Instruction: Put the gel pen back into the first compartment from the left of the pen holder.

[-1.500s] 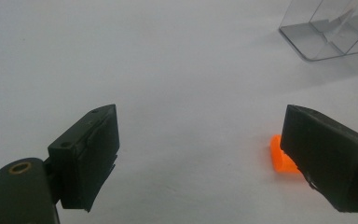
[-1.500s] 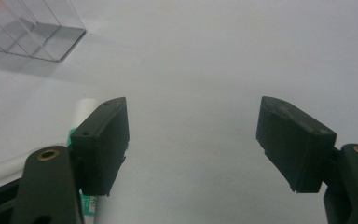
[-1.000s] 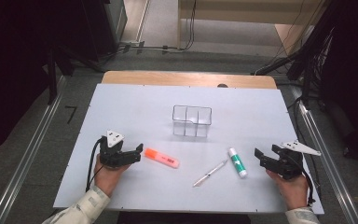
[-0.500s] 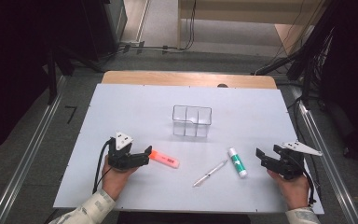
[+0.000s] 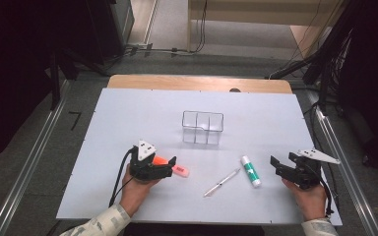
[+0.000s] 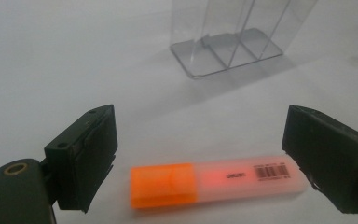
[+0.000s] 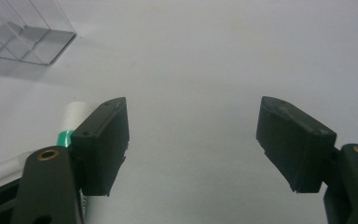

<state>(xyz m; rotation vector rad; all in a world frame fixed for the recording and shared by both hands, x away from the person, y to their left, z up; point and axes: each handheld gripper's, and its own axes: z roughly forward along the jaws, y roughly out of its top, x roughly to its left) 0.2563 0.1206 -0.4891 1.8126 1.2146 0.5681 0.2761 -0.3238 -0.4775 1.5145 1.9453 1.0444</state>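
An orange-capped highlighter [image 6: 216,182] lies flat on the white table, and my left gripper [image 6: 205,158] stands open with a jaw on each side of it, not touching it. From above, that highlighter [image 5: 177,169] pokes out to the right of the left gripper [image 5: 166,167]. My right gripper [image 5: 279,166] rests open at the table's right front with nothing between its jaws [image 7: 193,144]. A green-and-white glue stick [image 5: 250,170] lies just left of it, partly hidden behind the left jaw in the right gripper view [image 7: 72,122].
A clear three-compartment box [image 5: 203,127] stands mid-table, also seen beyond the highlighter [image 6: 230,39]. A thin white pen [image 5: 221,182] lies slanted between highlighter and glue stick. The white table board [image 5: 128,118] ends at a wooden strip at the far side.
My left gripper has slid right across the table until its open jaws straddle the highlighter. The right gripper has stayed put.
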